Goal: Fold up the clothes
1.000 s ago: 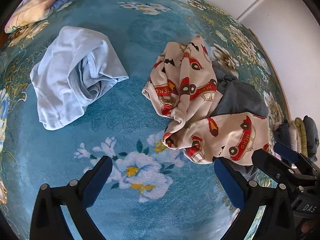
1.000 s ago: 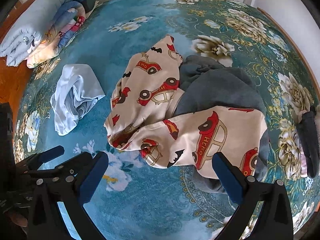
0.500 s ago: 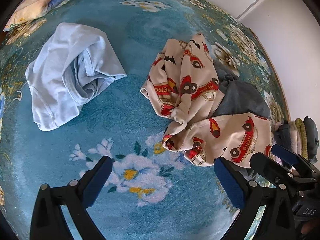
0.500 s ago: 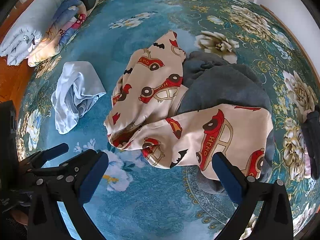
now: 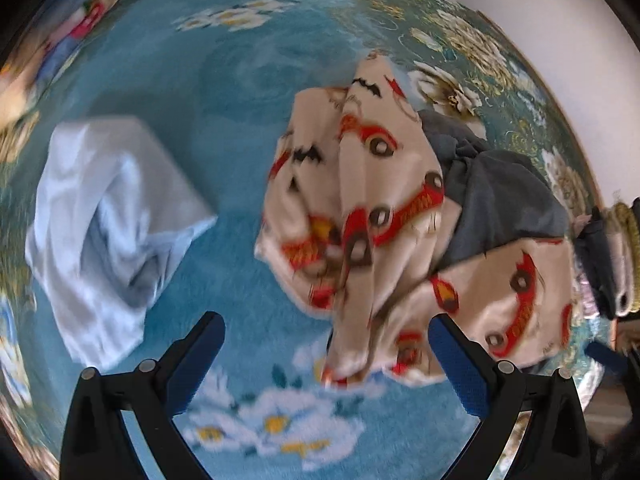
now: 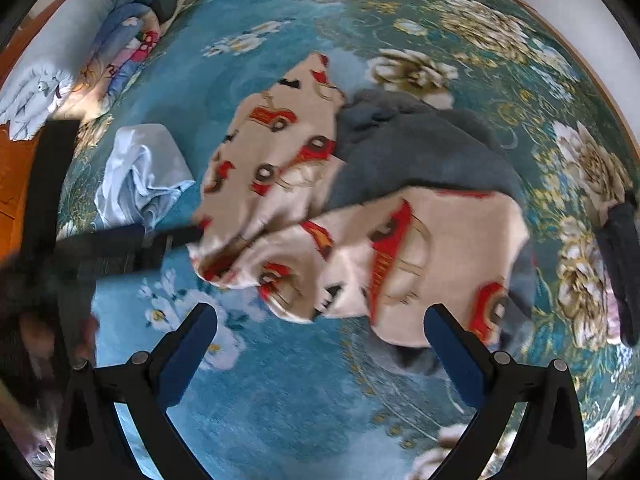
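Blue floral blanket (image 6: 280, 400): car-print garment (image 6: 400, 248) crumpled (nothing folded yet), left claw (image 5: 326, 356) and right claw (image 6: 320, 344) spread wide, empty.

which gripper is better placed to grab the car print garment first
Left, probably. The left gripper is open, and a hanging fold of the car print garment drops between its fingers. The right gripper, also open, faces the lower hem with blue bedspread between.

Shirt (image 5: 112, 216) lies left of pyjamas (image 5: 360, 208).
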Demonstrator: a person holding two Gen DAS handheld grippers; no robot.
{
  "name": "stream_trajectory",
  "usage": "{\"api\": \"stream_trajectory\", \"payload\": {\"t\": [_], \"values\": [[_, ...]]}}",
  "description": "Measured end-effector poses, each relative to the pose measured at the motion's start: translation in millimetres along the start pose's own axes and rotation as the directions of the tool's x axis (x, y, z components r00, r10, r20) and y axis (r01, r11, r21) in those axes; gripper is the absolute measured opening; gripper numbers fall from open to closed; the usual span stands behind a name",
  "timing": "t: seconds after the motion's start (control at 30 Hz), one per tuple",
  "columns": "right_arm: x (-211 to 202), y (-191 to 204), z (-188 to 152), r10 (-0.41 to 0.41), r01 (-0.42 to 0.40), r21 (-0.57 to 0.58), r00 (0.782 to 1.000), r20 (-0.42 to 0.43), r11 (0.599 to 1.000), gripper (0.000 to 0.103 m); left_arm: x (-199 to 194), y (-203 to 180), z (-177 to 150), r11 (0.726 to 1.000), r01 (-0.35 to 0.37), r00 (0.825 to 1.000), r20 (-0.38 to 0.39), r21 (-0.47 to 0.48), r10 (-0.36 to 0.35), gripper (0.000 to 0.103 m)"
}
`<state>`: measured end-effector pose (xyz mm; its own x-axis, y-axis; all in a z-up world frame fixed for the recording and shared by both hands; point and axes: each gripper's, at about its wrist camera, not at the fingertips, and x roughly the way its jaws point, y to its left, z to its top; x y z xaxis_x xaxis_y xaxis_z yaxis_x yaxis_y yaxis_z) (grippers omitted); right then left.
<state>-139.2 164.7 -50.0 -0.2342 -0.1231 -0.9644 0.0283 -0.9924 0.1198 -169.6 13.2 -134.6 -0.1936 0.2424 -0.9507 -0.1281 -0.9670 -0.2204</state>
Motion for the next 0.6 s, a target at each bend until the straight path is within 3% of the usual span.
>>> {"api": "stream_trajectory", "payload": {"t": [0.07, 0.13, 0.2, 0.27, 0.4, 0.5, 0.6], "values": [[-1, -11, -8, 0.003, -0.002, 0.013, 1.0, -0.026, 1.0, 0.103, 11, -8, 12, 1.0, -0.002, 1.0, -0.021, 0.013, 0.002, 0.1], [-2, -19, -16, 0.007, -0.005, 0.035, 0.999, -0.051, 0.999, 0.103, 25, -16, 20, 1.0, -0.008, 0.998, -0.062, -0.006, 0.007, 0.084], [-5, -28, -26, 0.015, -0.01, 0.06, 0.997, -0.072, 0.998, 0.103, 31, -17, 20, 0.999, -0.018, 0.996, -0.09, -0.028, 0.016, 0.033], [-10, -34, -34, 0.023, -0.017, 0.078, 0.996, -0.081, 0.997, 0.103, 33, -17, 19, 0.999, -0.026, 0.994, -0.109, -0.046, 0.021, 0.007], [-21, -42, -45, 0.038, -0.027, 0.117, 0.995, -0.09, 0.993, 0.103, 14, -16, 16, 0.998, 0.005, 0.998, -0.065, -0.065, -0.009, 0.005], [-37, -47, -49, 0.06, -0.049, 0.154, 0.996, -0.067, 0.987, 0.103, -32, -9, 13, 0.989, 0.076, 0.997, 0.026, -0.128, -0.073, 0.005], [-54, -50, -50, 0.078, -0.069, 0.182, 0.996, -0.04, 0.981, 0.103, -83, -1, 7, 0.97, 0.155, 0.984, 0.12, -0.187, -0.134, 0.005]]}}
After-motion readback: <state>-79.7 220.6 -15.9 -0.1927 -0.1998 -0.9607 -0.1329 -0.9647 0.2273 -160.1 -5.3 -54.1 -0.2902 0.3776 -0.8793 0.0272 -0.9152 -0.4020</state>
